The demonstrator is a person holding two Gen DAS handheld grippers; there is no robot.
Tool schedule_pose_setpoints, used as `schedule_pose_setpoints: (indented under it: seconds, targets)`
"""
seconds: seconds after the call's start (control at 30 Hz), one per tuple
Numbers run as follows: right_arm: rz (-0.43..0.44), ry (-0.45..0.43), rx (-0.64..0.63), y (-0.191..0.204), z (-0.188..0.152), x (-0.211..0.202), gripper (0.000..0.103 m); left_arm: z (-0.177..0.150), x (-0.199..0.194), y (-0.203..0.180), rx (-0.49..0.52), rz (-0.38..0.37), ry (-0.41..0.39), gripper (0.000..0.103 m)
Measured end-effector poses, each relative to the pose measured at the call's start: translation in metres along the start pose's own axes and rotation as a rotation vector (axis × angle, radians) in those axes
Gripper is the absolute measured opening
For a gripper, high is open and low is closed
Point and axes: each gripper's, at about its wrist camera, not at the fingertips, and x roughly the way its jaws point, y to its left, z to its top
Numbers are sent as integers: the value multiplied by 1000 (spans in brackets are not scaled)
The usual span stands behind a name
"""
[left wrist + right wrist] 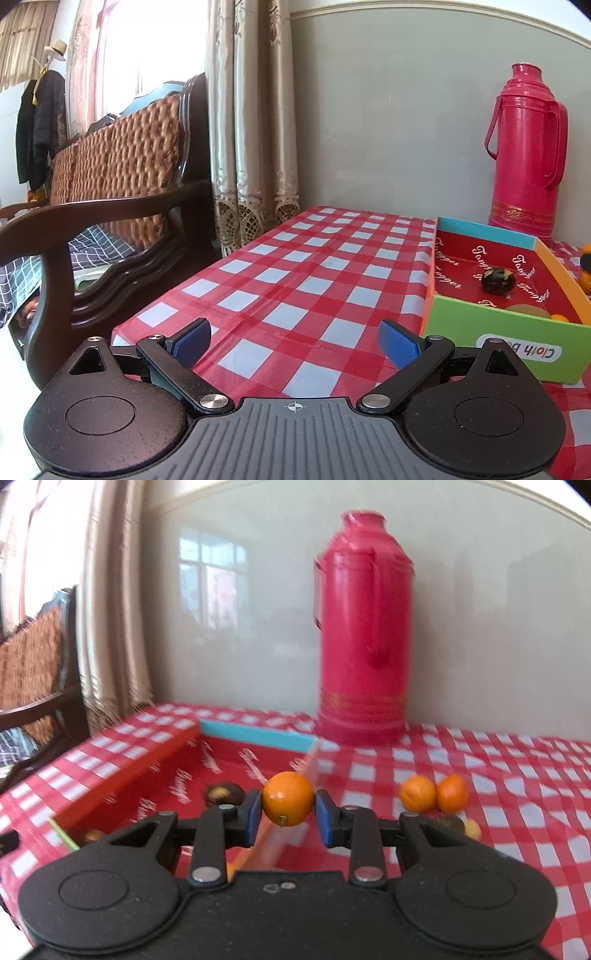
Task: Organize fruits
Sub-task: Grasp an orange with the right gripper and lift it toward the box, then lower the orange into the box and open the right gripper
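My right gripper is shut on an orange and holds it above the right wall of a shallow cardboard box with a red inside. A dark brown fruit lies in the box; it also shows in the left wrist view. Two more oranges lie on the cloth right of the box. My left gripper is open and empty, low over the checked tablecloth, left of the box.
A tall pink thermos stands behind the box against the grey wall. A wooden chair with a woven back stands left of the table, by beige curtains. A dark fruit and a small yellow one lie near my right gripper.
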Motion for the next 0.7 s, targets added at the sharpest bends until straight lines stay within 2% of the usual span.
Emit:
schedule_pose_setpoints:
  seconds: [0.27, 0.33, 0.37, 0.4, 0.57, 0.7]
  targets:
    - [79, 0, -99, 38, -3, 0, 24, -1, -1, 0, 2, 1, -1, 96]
    - [73, 0, -114, 42, -6, 3, 38, -1, -2, -2, 4, -2, -3, 97]
    - [70, -7, -120, 44, -7, 2, 63, -1, -3, -2, 5, -4, -3, 97]
    - [61, -28, -118, 44, -9, -1, 77, 0, -3, -3, 6, -7, -3, 97]
    - [33, -87, -76, 25, -5, -12, 75, 1, -4, -13, 8, -22, -9, 97]
    - [-12, -81, -30, 0, -5, -14, 75, 3, -6, -25, 14, -42, -15, 97]
